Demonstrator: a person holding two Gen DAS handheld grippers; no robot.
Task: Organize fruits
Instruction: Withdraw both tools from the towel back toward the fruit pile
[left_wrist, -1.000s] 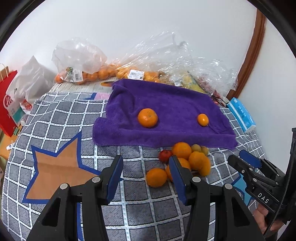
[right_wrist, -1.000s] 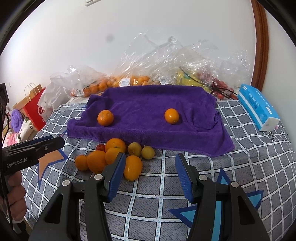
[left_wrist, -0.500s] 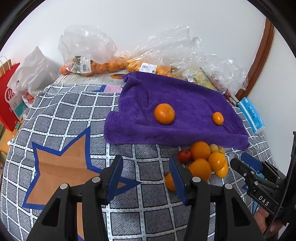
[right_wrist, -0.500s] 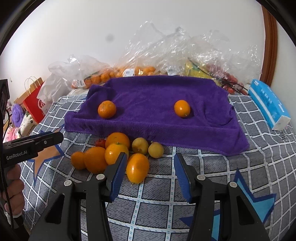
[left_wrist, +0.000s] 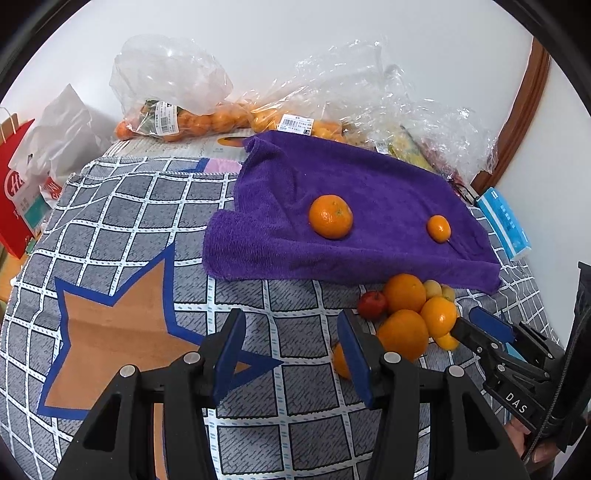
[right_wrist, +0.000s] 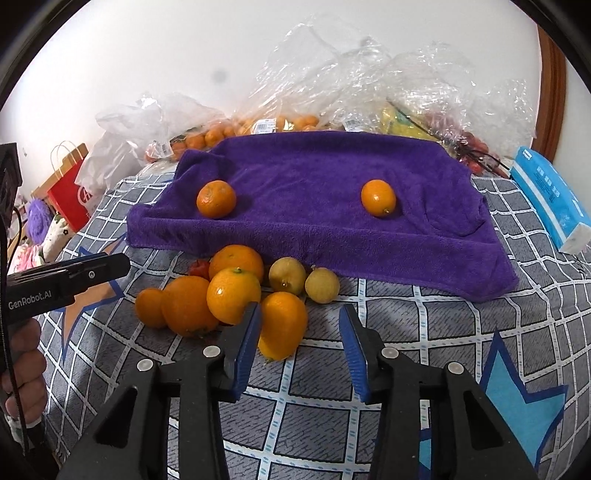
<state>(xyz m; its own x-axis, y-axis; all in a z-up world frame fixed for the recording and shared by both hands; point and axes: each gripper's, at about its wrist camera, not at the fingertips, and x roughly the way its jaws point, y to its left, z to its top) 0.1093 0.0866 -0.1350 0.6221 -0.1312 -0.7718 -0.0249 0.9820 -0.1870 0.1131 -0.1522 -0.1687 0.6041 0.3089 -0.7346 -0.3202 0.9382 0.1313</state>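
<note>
Grey checked bedspread fills my view, with a purple towel toward its far edge carrying two oranges well apart. A fruit pile sits just off the towel's near edge. My right gripper has just been narrowing, its pads part open beside an elongated orange fruit, nothing pinched. My left gripper hangs part open, empty, left of the pile.
</note>
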